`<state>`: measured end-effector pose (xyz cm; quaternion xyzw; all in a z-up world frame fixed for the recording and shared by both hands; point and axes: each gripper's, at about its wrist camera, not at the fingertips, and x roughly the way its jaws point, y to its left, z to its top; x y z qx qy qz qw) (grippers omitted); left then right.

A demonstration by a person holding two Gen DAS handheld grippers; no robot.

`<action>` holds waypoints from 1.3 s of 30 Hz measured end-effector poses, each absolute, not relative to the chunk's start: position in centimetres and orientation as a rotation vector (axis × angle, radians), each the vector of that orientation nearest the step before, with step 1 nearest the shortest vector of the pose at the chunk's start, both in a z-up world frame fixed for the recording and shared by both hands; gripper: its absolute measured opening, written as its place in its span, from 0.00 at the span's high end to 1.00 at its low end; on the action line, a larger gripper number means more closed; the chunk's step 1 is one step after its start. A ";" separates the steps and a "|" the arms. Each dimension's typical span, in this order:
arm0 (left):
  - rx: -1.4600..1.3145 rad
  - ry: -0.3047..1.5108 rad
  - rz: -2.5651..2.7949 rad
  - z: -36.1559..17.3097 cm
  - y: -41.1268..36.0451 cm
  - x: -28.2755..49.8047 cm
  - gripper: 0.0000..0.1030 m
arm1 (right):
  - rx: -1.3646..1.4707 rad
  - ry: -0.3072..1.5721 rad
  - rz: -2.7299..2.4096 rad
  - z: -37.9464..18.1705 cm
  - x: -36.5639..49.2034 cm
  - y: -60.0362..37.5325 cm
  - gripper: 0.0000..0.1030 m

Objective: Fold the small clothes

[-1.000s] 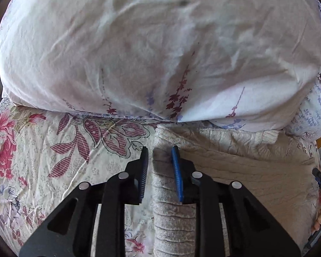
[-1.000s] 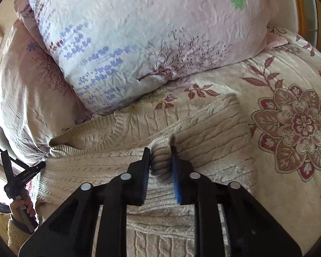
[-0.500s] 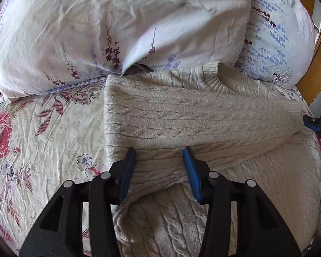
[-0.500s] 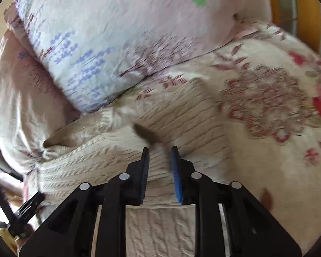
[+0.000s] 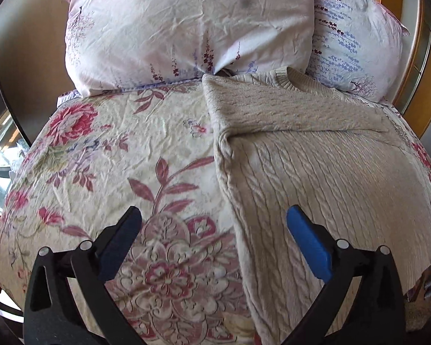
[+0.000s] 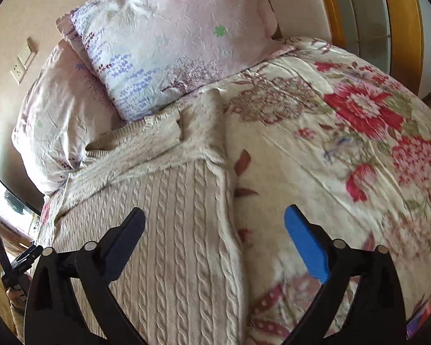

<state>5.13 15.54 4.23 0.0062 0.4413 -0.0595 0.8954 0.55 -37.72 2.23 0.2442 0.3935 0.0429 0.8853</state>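
- The cable-knit sweater (image 5: 316,172) is lying flat on the floral bedspread (image 5: 135,149), collar up against the pillows (image 5: 186,28), with both sleeves folded across the chest.
- Left tool (image 5: 212,238) is spreading its jaws wide, nothing between them; it hangs over the sweater's left edge.
- Right tool (image 6: 215,238) is the same deal: jaws opening, empty, over the sweater's right edge.
- So I'd say the sleeve fold is done and the next bit is bringing the hem up toward the collar.
- Tip: grab both bottom corners at matching spots, pinch through every layer, and lift evenly so the sleeves don't slide out.
- Chunky knit sags, so keep it low and lay it down rather than flinging it.
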 end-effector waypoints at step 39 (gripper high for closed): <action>-0.543 1.132 -0.473 0.8 16.2 -2.9 0.85 | 0.752 0.909 0.676 -2.8 -5.9 -34.6 0.84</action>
